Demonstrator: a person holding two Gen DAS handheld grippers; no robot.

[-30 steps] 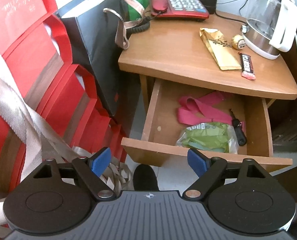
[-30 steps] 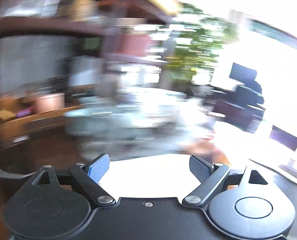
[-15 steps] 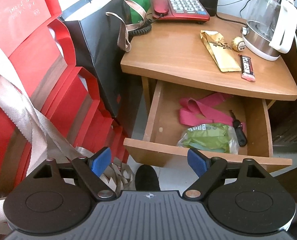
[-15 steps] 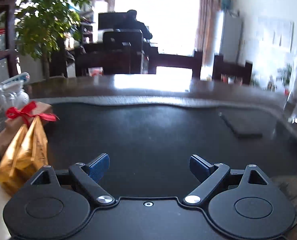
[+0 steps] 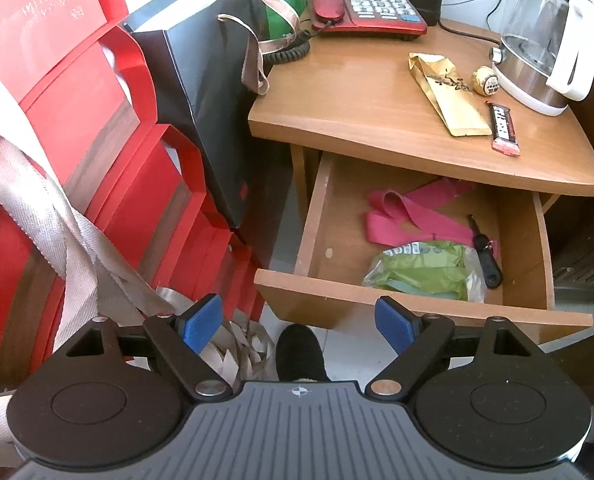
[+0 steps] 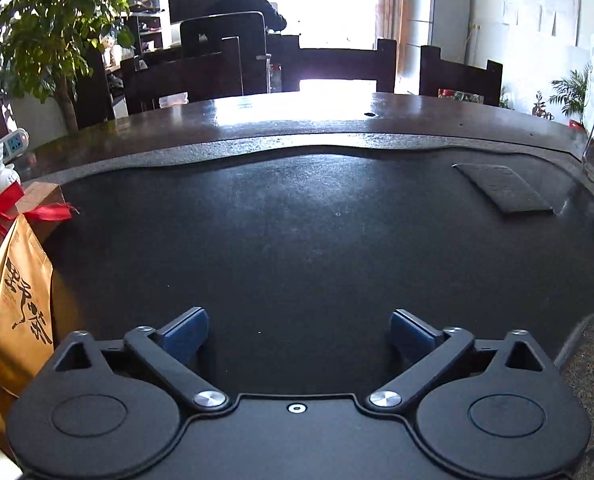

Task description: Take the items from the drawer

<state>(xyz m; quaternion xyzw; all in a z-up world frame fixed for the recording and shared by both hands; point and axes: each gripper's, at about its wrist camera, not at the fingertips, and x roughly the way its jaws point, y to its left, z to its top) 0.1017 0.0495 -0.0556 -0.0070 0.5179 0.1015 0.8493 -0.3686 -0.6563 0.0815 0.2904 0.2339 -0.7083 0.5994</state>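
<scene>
The drawer point(image 5: 413, 240) is pulled out under the wooden table point(image 5: 361, 104), and inside lie a pink strap point(image 5: 409, 216), a green packet point(image 5: 425, 266) and a black key point(image 5: 487, 254) whose long axis runs from the front of the drawer toward the back. The left gripper point(image 5: 299, 318) hovers before the drawer front, jaws apart and empty. The right gripper point(image 6: 299, 330) has just been opening and is empty above a dark mat point(image 6: 317, 220), beside a gold bag point(image 6: 13, 300).

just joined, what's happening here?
A person is emptying an open drawer. A pink strap, a green packet and a black key lie inside it. The left claw hangs open above the drawer front, empty. The right claw, just opened and empty, faces a dark table.
</scene>
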